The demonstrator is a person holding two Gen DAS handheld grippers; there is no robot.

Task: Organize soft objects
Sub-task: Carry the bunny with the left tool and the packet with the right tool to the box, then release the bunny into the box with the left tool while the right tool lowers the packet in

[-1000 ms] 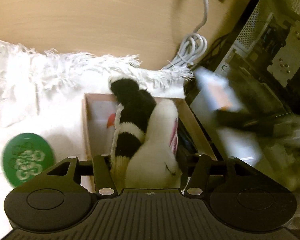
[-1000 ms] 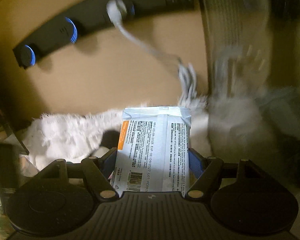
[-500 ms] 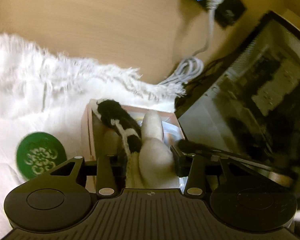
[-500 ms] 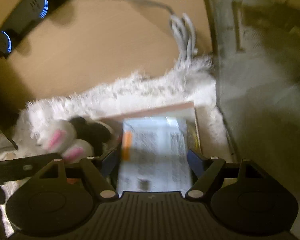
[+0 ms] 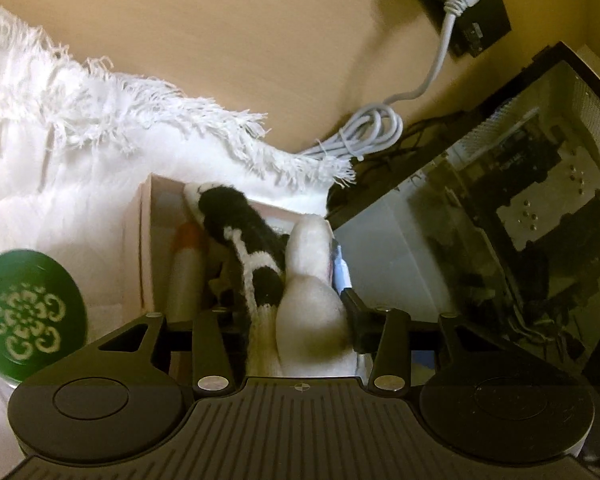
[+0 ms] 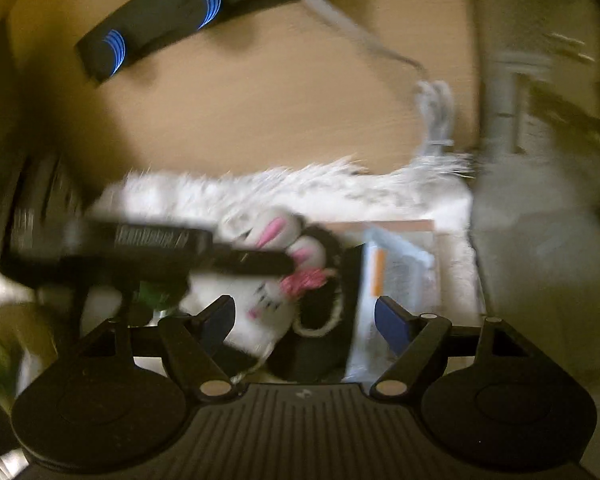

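My left gripper (image 5: 286,312) has a white plush rabbit (image 5: 308,300) and a black-and-white fuzzy piece (image 5: 240,220) between its fingers, hanging into a pink cardboard box (image 5: 146,240). Its jaws are opening, and the right pad still touches the plush. The right wrist view is blurred. It shows the rabbit (image 6: 268,300) with pink ears, with the left gripper's finger (image 6: 252,260) lying across it. My right gripper (image 6: 306,316) is open over the box (image 6: 396,224). A white wipes packet (image 6: 396,280) lies in the box behind its right finger, and neither pad presses on it.
The box sits on a white fringed blanket (image 5: 60,140). A green round lid (image 5: 28,312) lies to its left. An orange-capped tube (image 5: 186,272) is inside the box. A computer case (image 5: 520,200) stands close on the right. A coiled cable (image 5: 368,132) and a power strip (image 5: 460,4) are behind.
The left gripper narrowed on the plush and rolled, and the plush sank deeper into the box. The right gripper came down over the box, and the packet left its jaws.
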